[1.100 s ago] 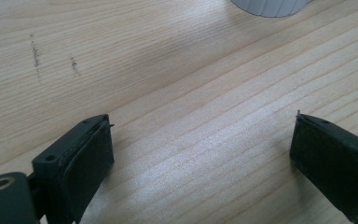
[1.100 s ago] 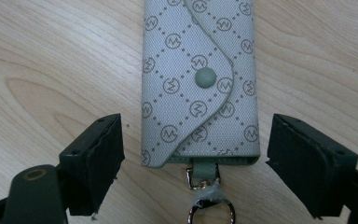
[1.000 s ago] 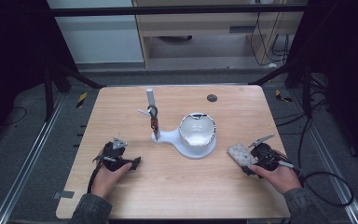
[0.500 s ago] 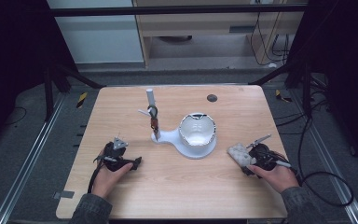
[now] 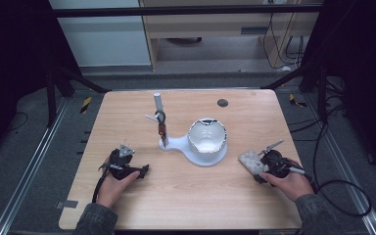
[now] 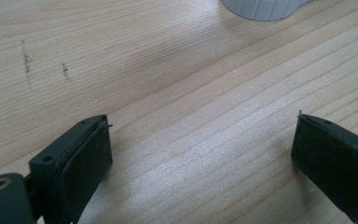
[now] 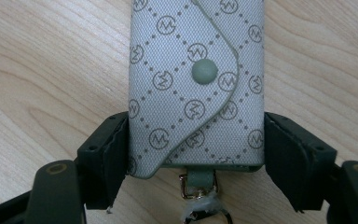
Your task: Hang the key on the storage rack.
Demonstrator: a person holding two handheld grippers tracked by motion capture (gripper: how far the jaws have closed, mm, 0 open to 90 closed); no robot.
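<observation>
The person wears dark grey sleeves, one at each wrist, the left sleeve (image 5: 94, 221) and the right sleeve (image 5: 318, 214). Each hand carries a black hand-held claw. The left claw (image 5: 124, 165) bears a small grey three-cornered plate on top, and a black cable trails from it. The right claw (image 5: 266, 163) has a silver bar jutting from it and a long black cable looping off behind. Seen close, the jaws are flat black blocks with matte pads, a small hole near each tip and a brass-ringed screw hole at the base.
</observation>
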